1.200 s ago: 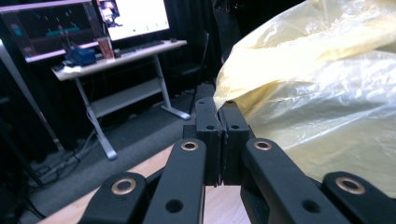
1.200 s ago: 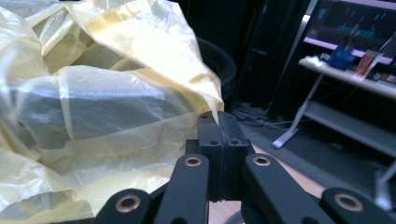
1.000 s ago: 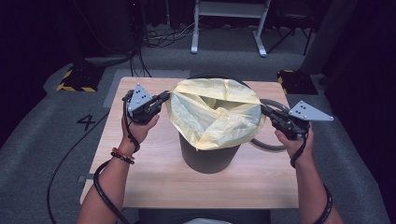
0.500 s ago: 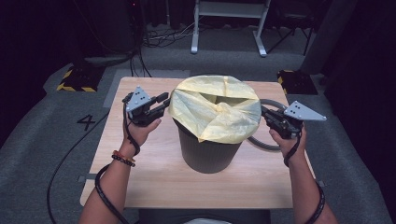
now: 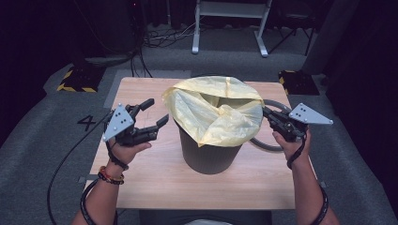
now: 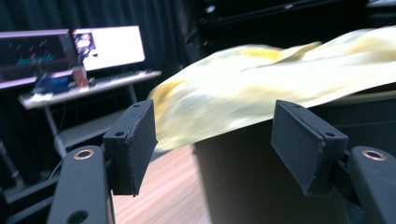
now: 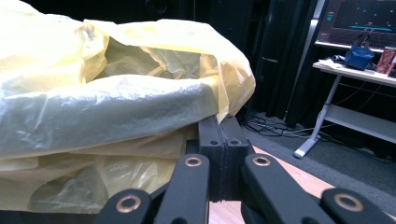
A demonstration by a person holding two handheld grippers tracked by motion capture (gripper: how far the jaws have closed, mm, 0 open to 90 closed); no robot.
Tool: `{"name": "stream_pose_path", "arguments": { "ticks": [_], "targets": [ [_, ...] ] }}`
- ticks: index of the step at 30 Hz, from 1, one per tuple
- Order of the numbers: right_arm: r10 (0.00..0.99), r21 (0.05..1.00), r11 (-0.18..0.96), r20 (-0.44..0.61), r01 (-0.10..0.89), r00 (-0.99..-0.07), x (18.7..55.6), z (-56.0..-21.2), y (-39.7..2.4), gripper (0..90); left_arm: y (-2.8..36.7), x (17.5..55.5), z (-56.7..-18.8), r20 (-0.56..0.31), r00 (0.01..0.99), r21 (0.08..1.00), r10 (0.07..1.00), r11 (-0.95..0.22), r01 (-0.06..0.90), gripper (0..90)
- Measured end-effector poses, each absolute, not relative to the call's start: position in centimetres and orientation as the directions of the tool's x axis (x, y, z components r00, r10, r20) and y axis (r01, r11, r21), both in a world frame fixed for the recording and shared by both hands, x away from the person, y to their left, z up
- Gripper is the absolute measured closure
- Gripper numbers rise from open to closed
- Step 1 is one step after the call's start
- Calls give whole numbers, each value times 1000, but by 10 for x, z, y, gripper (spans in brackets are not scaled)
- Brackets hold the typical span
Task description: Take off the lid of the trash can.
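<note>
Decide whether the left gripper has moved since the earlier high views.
Yes. The left gripper has drawn away from the bin toward the table's left edge; its jaws have just been opening, with nothing between them.

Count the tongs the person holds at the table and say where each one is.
2. The left tongs are at the table's left, jaws apart, just opened, nothing between them, clear of the bag. The right tongs are at the bin's right side, jaws shut at the bag's edge.
</note>
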State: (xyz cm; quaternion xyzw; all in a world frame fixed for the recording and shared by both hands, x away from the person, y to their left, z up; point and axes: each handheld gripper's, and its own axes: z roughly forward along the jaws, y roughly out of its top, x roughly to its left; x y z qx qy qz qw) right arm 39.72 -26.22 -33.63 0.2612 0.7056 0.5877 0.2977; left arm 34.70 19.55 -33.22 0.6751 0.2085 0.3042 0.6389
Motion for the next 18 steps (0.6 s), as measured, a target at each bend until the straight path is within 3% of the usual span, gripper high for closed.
{"name": "stream_pose_path", "arguments": {
  "ticks": [5,9,18],
  "targets": [
    [717,984,178,-118,17,-687,395,-336,-262,900,167,317,-320,262,775,965,575,-147,-218,276],
    [710,982,189,-131,9,-692,393,-335,-262,900,149,308,-317,281,806,960,520,-149,-239,267],
    [698,981,192,-130,9,-704,393,-335,-263,887,121,290,-334,391,767,919,509,-182,-348,254]
  ]
}}
